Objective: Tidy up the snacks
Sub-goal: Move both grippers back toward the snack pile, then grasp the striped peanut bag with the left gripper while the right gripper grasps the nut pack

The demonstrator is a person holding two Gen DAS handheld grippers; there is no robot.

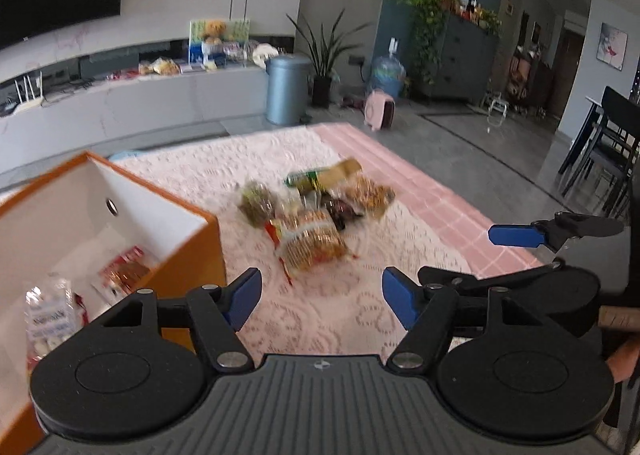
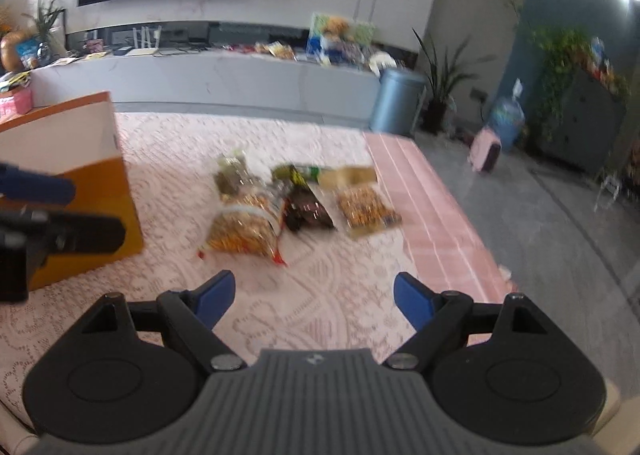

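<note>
A pile of snack packets (image 1: 316, 211) lies on the pink lace tablecloth (image 1: 320, 307), also in the right wrist view (image 2: 296, 207). An orange box (image 1: 120, 223) with white inside stands at the left and holds a few packets (image 1: 120, 275); it also shows in the right wrist view (image 2: 92, 191). My left gripper (image 1: 320, 299) is open and empty, above the cloth beside the box, short of the pile. My right gripper (image 2: 314, 299) is open and empty, short of the pile; it also shows in the left wrist view (image 1: 516, 235).
The table's right edge (image 2: 472, 239) drops to a grey floor. A blue-grey bin (image 1: 286, 89), plants, a low TV bench (image 2: 200, 75) and dark chairs (image 1: 604, 143) stand beyond the table.
</note>
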